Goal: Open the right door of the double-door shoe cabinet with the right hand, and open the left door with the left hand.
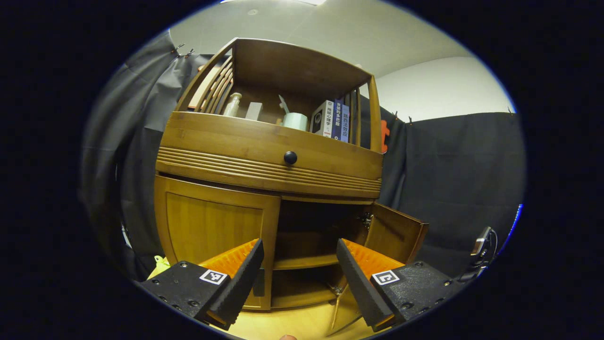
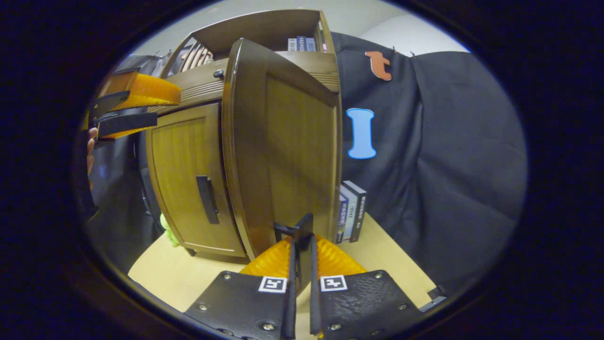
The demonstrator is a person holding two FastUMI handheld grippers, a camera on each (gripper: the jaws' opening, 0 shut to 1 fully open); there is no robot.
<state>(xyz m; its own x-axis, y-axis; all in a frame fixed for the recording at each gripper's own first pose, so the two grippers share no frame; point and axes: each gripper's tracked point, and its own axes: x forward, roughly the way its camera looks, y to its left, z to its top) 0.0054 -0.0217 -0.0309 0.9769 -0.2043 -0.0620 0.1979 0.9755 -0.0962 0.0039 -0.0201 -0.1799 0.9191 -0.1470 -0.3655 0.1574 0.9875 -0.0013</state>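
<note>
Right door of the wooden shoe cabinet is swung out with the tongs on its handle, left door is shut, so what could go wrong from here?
1. The right tongs pinch the dark handle of the open brown wooden right door; pulling further may strain its hinge.
2. The left tongs hang open before the cabinet's middle, off the closed left door's dark bar handle, and may bump the panel.
3. Books standing beside the cabinet could be knocked over.
</note>
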